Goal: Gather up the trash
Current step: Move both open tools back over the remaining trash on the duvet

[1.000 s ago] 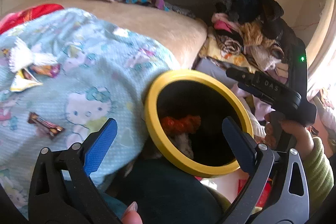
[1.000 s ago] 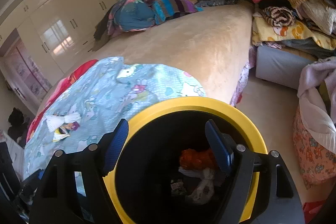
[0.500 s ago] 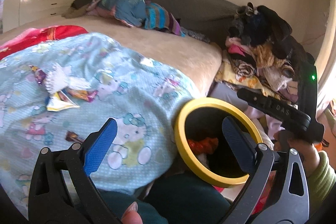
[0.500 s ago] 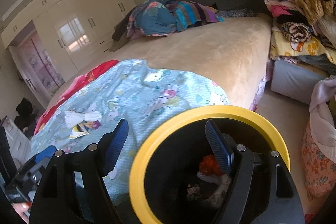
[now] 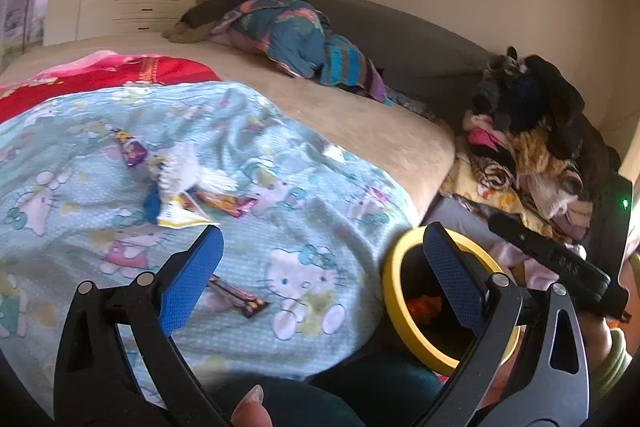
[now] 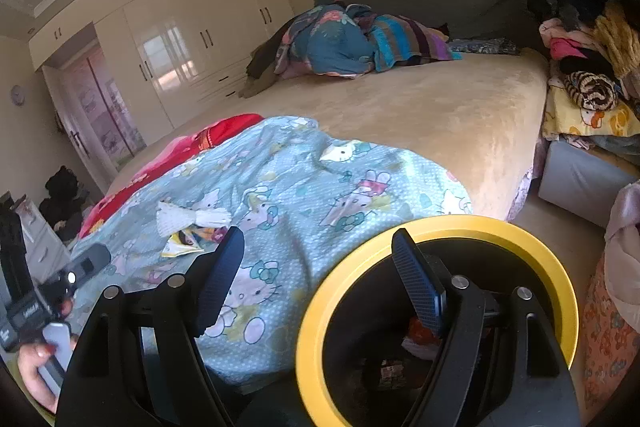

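Observation:
A black bin with a yellow rim (image 6: 496,227) (image 5: 390,279) stands beside the bed, with orange and pale scraps inside. On the light blue cartoon blanket (image 5: 280,195) lie a brown snack bar wrapper (image 5: 240,297), a crumpled white tissue (image 5: 180,171) (image 6: 192,217), a white-yellow packet (image 5: 180,215) (image 6: 180,245), an orange wrapper (image 5: 228,203) and a purple wrapper (image 5: 132,149). My left gripper (image 5: 320,271) is open above the blanket's near edge, empty. My right gripper (image 6: 316,275) is open and empty, its right finger over the bin mouth.
A beige bed (image 6: 420,107) carries a red cloth (image 5: 120,71) and a heap of colourful bedding (image 6: 352,39) at its far end. Piled clothes (image 5: 528,147) sit on a grey box right of the bin. White wardrobes (image 6: 180,39) line the far wall.
Both views have pulled back and up from the bin and swung left toward the blanket. The bin now looks smaller, and more wrappers on the blanket have come into view.

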`<state>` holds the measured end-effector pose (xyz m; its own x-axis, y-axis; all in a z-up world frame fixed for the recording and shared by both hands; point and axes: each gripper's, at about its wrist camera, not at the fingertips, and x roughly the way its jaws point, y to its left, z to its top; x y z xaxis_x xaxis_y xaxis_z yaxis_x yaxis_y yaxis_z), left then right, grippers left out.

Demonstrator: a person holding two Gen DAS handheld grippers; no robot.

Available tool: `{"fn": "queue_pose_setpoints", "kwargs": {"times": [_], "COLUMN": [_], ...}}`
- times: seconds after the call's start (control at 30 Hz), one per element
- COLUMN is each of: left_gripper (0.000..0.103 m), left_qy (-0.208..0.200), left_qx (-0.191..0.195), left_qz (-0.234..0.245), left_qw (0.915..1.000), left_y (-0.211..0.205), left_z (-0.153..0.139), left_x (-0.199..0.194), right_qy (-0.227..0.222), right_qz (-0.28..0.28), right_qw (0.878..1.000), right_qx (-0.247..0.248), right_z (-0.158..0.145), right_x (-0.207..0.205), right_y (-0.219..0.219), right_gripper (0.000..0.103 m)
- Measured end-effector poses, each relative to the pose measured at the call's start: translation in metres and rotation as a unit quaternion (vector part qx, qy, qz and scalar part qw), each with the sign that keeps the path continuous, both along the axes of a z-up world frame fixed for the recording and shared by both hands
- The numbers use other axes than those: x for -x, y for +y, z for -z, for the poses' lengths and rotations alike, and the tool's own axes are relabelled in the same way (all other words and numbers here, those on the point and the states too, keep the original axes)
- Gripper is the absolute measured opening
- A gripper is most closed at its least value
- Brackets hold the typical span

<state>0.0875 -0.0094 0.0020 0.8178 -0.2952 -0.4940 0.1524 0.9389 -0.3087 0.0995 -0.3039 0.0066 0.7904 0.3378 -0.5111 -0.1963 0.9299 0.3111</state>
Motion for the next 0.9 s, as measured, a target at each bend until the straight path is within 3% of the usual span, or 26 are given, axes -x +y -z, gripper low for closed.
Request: {"fn": "queue_pose_setpoints", "kwargs": {"times": [0.8,0.9], "left_gripper": [0.092,0.092], "left_qy": [0.004,0.01], "left_qx": [0.027,0.028], "left_qz": [-0.08,-0.089], "left_qw": [0.9964,0.9956], "left_y": [0.068,0.075], "left_z": [0.004,0.007], "left_x": [0.001,0.0], "right_qy": [-0.009,-0.014], "right_qz": [-0.079,-0.084], "right_qw": [0.997,0.996], "right_qx": [0.009,0.009], "right_z": [-0.011,-0.013], "right_x": [0.003,0.004], "right_y": [0.07,0.077], "right_gripper": [0.074,0.083]}}
